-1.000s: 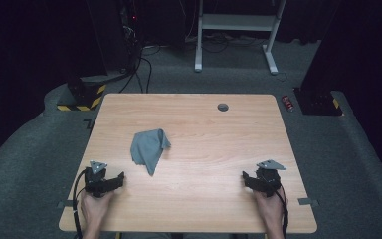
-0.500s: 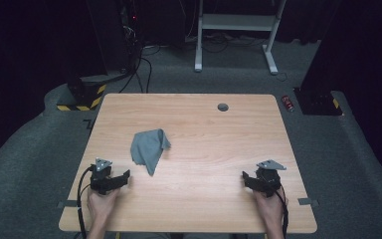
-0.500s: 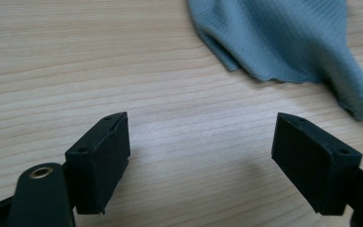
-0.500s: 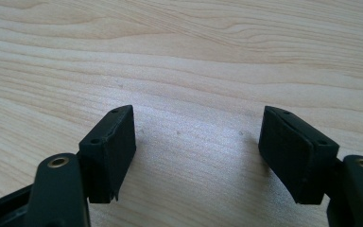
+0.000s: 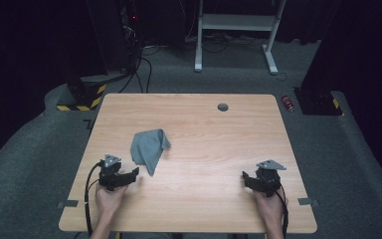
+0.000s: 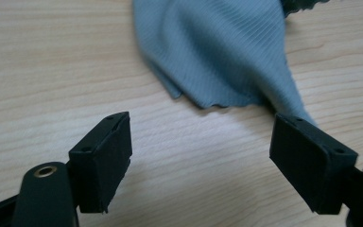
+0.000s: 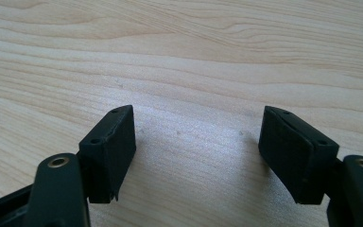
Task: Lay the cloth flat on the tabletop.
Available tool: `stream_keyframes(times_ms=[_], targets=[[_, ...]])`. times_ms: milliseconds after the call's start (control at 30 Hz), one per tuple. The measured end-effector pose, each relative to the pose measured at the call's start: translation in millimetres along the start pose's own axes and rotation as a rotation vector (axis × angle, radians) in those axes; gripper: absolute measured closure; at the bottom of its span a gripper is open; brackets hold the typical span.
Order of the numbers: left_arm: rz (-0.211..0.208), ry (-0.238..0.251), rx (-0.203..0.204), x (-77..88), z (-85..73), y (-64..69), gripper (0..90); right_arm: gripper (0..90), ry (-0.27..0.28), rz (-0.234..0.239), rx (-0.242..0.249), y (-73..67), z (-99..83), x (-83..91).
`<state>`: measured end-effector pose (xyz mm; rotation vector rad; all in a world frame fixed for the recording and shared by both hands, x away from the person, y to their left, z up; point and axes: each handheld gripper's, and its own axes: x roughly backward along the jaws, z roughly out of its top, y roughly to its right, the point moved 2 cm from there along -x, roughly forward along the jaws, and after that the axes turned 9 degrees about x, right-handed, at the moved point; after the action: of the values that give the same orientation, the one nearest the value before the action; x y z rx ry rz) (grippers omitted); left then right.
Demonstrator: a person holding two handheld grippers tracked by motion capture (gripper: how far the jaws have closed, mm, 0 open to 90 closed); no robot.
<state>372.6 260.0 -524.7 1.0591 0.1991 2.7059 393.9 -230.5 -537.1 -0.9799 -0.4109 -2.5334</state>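
Grey ribbed cloth lies crumpled, one corner tapering, left of centre on wood-grain counter | left hand-held gripper has turned toward it since a second ago, jaws wide, near its lower tip: grasp likely next | right hand-held gripper unmoved, wide, over bare wood well apart.

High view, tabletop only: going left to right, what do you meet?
left gripper → grey cloth → dark round hole in the table → right gripper
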Motion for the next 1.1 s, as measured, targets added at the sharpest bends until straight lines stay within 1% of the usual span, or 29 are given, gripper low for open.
stream_keyframes(times_ms=[67, 100, 167, 233, 267, 300, 333, 367, 400, 467, 567, 667, 733, 767, 800, 867, 900, 967, 1000, 1033, 1067, 1100], targets=[[-0.014, 0.009, -0.004, 1.0, 2.8, 4.1, 22.6, 27.8, 0.0, 0.0, 0.0, 0.0, 0.0, 0.0], [-0.014, 0.009, -0.004, 1.0, 2.8, 4.1, 22.8, 27.8, 0.0, 0.0, 0.0, 0.0, 0.0, 0.0], [-0.037, 0.016, -0.003, 0.3, 7.0, 10.5, 23.6, 27.8, 0.0, 0.0, 0.0, 0.0, 0.0, 0.0], [-0.042, 0.016, -0.005, -0.8, 8.8, 12.9, 23.6, 27.8, 0.0, 0.0, 0.0, 0.0, 0.0, 0.0], [-0.039, 0.013, -0.024, -3.2, 12.8, 17.1, 23.7, 27.8, 0.0, 0.0, 0.0, 0.0, 0.0, 0.0], [-0.039, 0.013, -0.024, -3.2, 12.8, 17.1, 23.8, 27.8, 0.0, 0.0, 0.0, 0.0, 0.0, 0.0], [-0.043, 0.016, -0.028, -4.8, 15.5, 21.1, 23.8, 27.8, 0.0, 0.0, 0.0, 0.0, 0.0, 0.0], [-0.043, 0.016, -0.028, -4.8, 15.5, 21.1, 24.4, 27.8, 0.0, 0.0, 0.0, 0.0, 0.0, 0.0], [-0.043, 0.02, -0.033, -6.6, 18.8, 25.4, 24.4, 27.8, 0.0, 0.0, 0.0, 0.0, 0.0, 0.0], [-0.046, 0.02, -0.033, -7.5, 20.0, 27.2, 24.5, 27.8, 0.0, 0.0, 0.0, 0.0, 0.0, 0.0], [-0.044, 0.011, -0.04, -12.2, 23.6, 32.7, 24.7, 27.8, 0.0, 0.0, 0.001, 0.0, 0.0, 0.0], [-0.032, 0.005, -0.059, -18.2, 28.2, 36.5, 25.4, 27.9, 0.0, 0.0, 0.0, 0.0, 0.0, 0.0], [-0.015, 0.0, -0.068, -24.0, 33.9, 39.3, 25.7, 27.8, 0.0, 0.0, 0.0, 0.0, 0.0, 0.0], [-0.015, 0.0, -0.068, -24.0, 33.9, 39.3, 25.7, 27.9, 0.0, 0.0, 0.001, 0.0, 0.0, 0.0], [-0.01, 0.001, -0.064, -28.2, 36.8, 40.9, 26.4, 27.9, 0.0, 0.0, 0.001, 0.0, 0.0, 0.0], [0.01, -0.019, -0.073, -34.4, 39.7, 42.4, 26.9, 27.9, 0.0, 0.0, 0.001, -0.1, 0.0, 0.0], [0.01, -0.019, -0.073, -34.4, 39.7, 42.4, 27.0, 27.9, 0.0, 0.0, 0.001, -0.1, 0.0, 0.0], [0.029, -0.038, -0.095, -40.1, 42.3, 44.7, 28.0, 27.9, 0.0, 0.0, 0.001, -0.1, 0.0, 0.0], [0.043, -0.03, -0.1, -44.2, 43.1, 46.0, 30.1, 27.9, 0.0, 0.0, 0.001, -0.1, 0.0, 0.0], [0.043, -0.03, -0.1, -44.2, 43.1, 46.0, 31.7, 27.9, 0.0, 0.0, 0.001, -0.1, 0.0, 0.0], [0.048, -0.042, -0.082, -48.2, 42.8, 44.0, 33.0, 27.9, 0.0, 0.0, 0.001, 0.0, 0.0, 0.0], [0.045, -0.054, -0.075, -50.5, 42.0, 43.1, 35.0, 27.9, 0.0, 0.0, 0.001, 0.0, 0.0, 0.0]])
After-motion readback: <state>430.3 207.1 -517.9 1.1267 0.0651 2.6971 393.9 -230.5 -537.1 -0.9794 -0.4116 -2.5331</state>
